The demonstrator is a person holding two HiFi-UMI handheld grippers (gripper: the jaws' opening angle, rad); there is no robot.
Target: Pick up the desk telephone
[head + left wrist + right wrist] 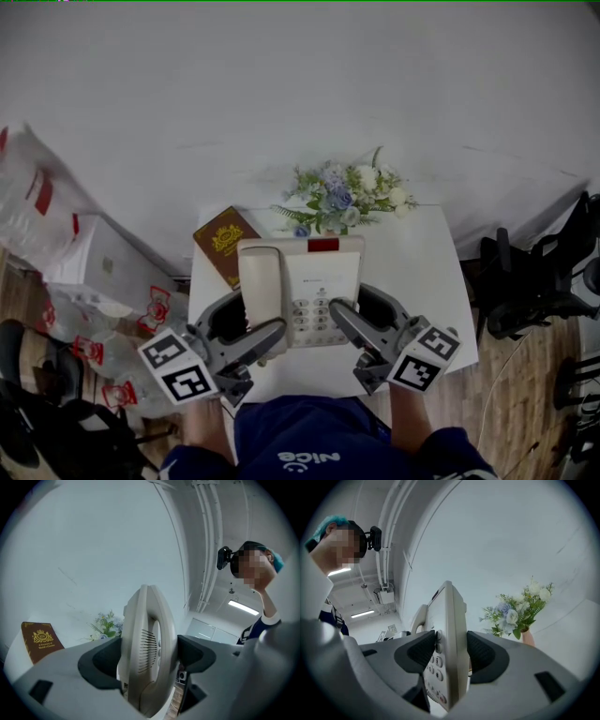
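A beige desk telephone [300, 286] with its handset on the left and a keypad in the middle is held between both grippers above the white table [427, 272]. My left gripper [246, 330] is shut on the phone's handset side [147, 653]. My right gripper [361, 323] is shut on its keypad side [446, 653], one pad over the buttons, the other under the base. In both gripper views the phone stands edge-on between the dark pads.
A brown book [225, 242] lies at the table's far left, also in the left gripper view [41, 640]. A vase of blue and white flowers [345, 197] stands behind the phone. Plastic bags [66, 272] sit left of the table, black chairs [539, 277] right.
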